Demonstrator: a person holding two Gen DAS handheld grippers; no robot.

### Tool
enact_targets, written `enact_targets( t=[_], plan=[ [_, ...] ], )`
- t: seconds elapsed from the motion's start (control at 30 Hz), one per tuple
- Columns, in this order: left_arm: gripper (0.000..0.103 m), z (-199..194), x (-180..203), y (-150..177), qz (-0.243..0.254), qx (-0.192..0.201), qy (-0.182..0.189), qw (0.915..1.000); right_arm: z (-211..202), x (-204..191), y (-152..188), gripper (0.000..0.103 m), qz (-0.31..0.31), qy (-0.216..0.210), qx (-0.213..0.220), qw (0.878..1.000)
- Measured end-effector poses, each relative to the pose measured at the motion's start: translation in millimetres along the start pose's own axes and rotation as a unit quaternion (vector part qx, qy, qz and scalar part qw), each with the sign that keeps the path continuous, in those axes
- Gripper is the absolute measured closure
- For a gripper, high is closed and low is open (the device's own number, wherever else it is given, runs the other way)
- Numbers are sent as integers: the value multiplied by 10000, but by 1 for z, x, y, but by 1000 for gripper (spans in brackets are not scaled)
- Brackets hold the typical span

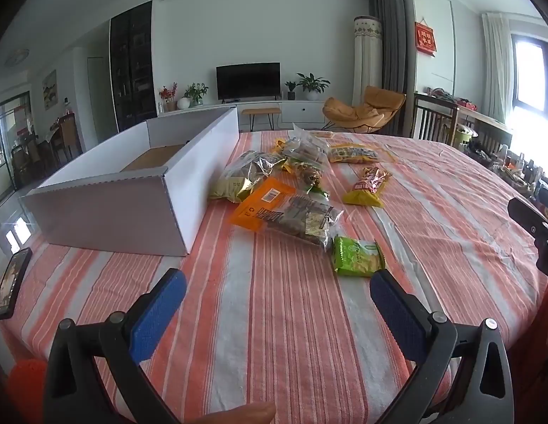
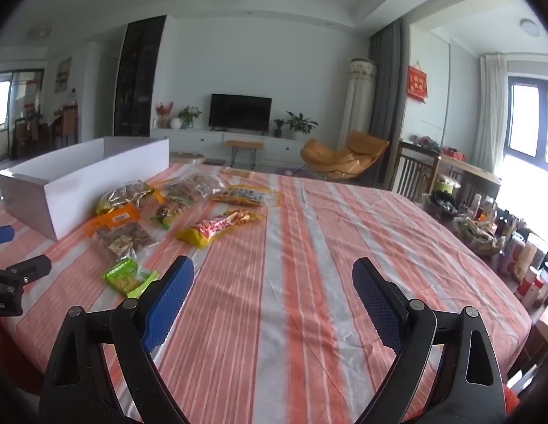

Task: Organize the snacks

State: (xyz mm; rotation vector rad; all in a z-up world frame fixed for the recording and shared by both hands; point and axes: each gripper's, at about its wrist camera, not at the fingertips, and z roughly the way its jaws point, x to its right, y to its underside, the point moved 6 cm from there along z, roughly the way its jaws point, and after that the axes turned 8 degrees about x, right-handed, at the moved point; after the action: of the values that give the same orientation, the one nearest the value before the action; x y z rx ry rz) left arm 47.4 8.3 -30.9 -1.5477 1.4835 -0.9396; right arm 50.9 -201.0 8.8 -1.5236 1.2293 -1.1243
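Several snack packets lie in a loose pile on the striped tablecloth (image 1: pixel 274 318). Nearest is a small green packet (image 1: pixel 357 256) (image 2: pixel 129 275), then an orange-edged clear bag (image 1: pixel 284 212) (image 2: pixel 120 233) and a red-and-yellow packet (image 1: pixel 367 185) (image 2: pixel 221 228). A long white cardboard box (image 1: pixel 139 194) (image 2: pixel 79 183) stands open-topped left of the pile. My left gripper (image 1: pixel 277 282) is open above bare cloth, short of the green packet. My right gripper (image 2: pixel 272 272) is also open, nothing between its blue pads, with the pile to its left.
A black phone (image 1: pixel 10 282) lies near the table's left edge. Bottles and jars (image 2: pixel 521 258) crowd a surface past the table's right edge. A wooden chair (image 2: pixel 415 173) stands beyond the far side, with a TV (image 1: pixel 248 79) and an orange lounge chair (image 1: pixel 365 109) behind.
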Motion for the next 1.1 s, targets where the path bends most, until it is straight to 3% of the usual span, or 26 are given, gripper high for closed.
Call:
enact_targets(
  t=[0.6, 1.1],
  plan=[
    [0, 7, 1, 9, 58, -223, -57, 9997, 3, 9, 4, 10, 193, 12, 9, 9998],
    [0, 24, 9, 25, 267, -586, -101, 9979, 20, 16, 24, 10, 500, -190, -370, 9979]
  ],
)
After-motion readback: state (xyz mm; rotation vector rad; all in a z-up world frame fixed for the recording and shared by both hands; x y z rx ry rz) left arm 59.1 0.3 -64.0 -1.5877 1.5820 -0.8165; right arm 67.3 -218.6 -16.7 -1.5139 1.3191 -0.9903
